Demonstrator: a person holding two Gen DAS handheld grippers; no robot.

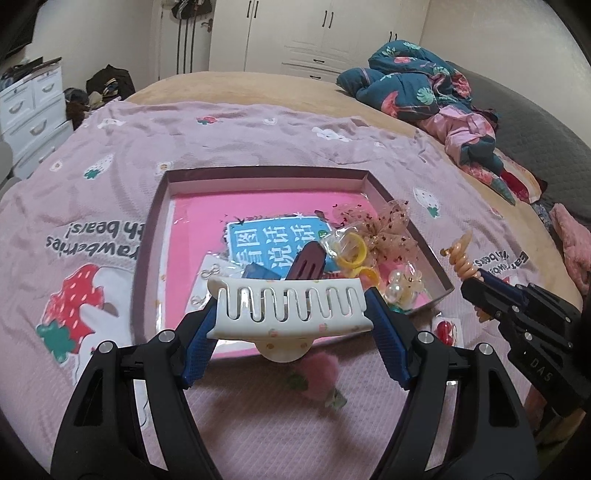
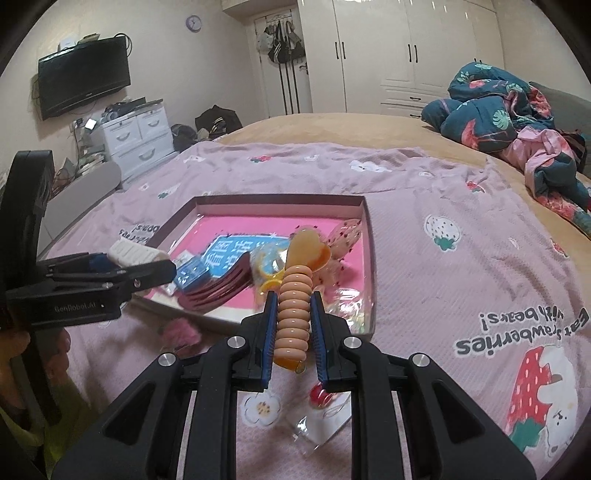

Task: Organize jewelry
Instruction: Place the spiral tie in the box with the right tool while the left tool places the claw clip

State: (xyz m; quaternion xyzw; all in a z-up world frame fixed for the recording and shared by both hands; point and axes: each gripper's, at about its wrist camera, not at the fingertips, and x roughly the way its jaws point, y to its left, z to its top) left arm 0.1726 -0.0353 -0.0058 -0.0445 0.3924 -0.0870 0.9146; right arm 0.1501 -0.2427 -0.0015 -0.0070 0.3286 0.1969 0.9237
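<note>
So I count two hair claws, one white (image 1: 288, 306) and one dark red (image 1: 306, 262). Plus one peach spiral clip (image 2: 293, 314), one box (image 1: 258, 175), and two yellow rings (image 1: 352, 249).

Setting: a home bedroom. Evidence: a wide bed (image 2: 332, 129) covered with a pink strawberry-print blanket (image 2: 443, 206); crumpled bedding and clothes (image 2: 498, 107) heaped at the bed's far right; white wardrobe doors (image 2: 399, 48) behind the bed; white drawer unit (image 2: 138, 134) and wall-mounted television (image 2: 83, 75) left of the bed; bags on door hooks (image 2: 280, 40); wall clock (image 2: 193, 23).
</note>
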